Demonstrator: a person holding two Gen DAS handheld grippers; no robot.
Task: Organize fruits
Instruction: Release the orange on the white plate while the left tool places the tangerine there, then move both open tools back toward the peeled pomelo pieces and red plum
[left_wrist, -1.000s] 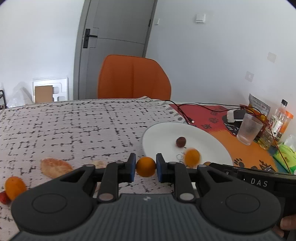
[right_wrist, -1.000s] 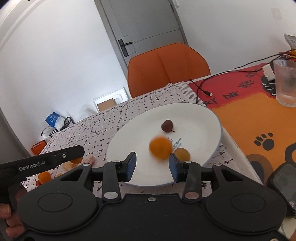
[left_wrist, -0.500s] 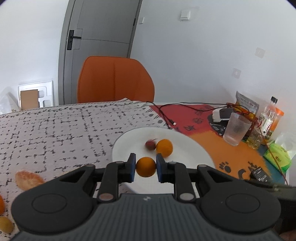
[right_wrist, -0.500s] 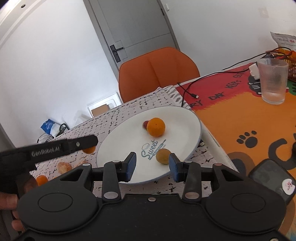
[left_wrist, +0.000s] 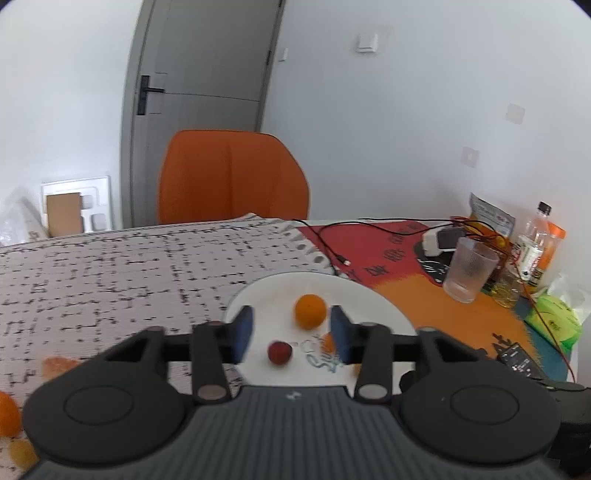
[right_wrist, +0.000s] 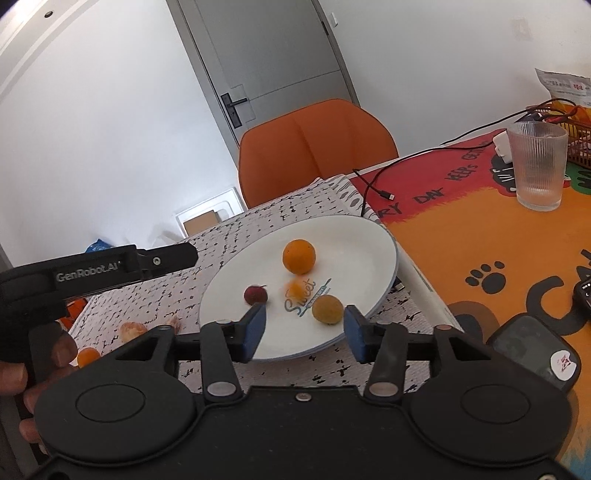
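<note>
With both the left tongs (left_wrist: 291, 334) and right tongs (right_wrist: 303, 330) just opened and empty over the white plate (right_wrist: 365, 236) at frame centre, let the blurred small orange fruit (right_wrist: 294, 286) settle before fetching the fruit left on the desk (right_wrist: 295, 206).

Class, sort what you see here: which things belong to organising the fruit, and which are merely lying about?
Belong to the job:
white plate
orange
red fruit
yellow-brown fruit
loose fruit on the cloth

Lying about:
ribbed glass
black cable
phone
orange chair
</note>
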